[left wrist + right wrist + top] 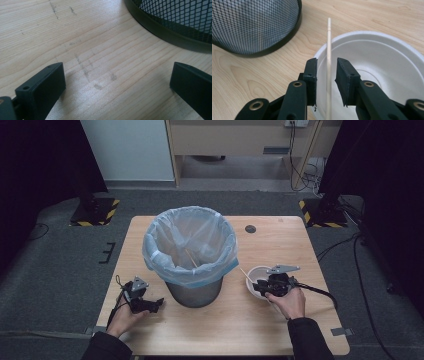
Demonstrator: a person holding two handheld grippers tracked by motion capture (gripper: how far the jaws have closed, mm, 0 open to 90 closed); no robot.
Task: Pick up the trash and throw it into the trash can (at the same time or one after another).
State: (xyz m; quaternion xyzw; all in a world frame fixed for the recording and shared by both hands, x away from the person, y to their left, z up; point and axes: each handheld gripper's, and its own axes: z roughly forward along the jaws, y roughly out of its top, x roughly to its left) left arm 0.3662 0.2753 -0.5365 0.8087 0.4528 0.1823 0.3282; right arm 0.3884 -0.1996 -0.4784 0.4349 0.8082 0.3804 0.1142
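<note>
While my right gripper (326, 72) hung over the near rim of the round white paper bowl (387, 57), its two black jaws stood a little apart with a thin pale wooden stick (328, 37) running up between them. From the right gripper view I could see a narrow gap on each side of the stick, so the jaws framed it without pressing on it. The stick lay across the bowl's rim, its far tip pointing out over the light wooden table (249, 75) toward the black wire-mesh bin (254, 25). Whether its lower end rested inside the bowl I could not tell.

From the high view, the bowl (256, 279) sat on the table (235, 325) just to the right of the bin (192, 292), which was lined with a pale blue plastic bag (190, 240) folded over its top. Another pale stick (191, 258) leaned inside the bag. The stick at the bowl (245, 274) poked out over the rim toward the bin.

My left gripper (156, 305) rested low on the table to the left of the bin, near its base but apart from it. In the left gripper view its jaws were spread wide over bare wood (87, 37), holding nothing, with the bin's dark bottom band (162, 32) curving past the upper right corner.
</note>
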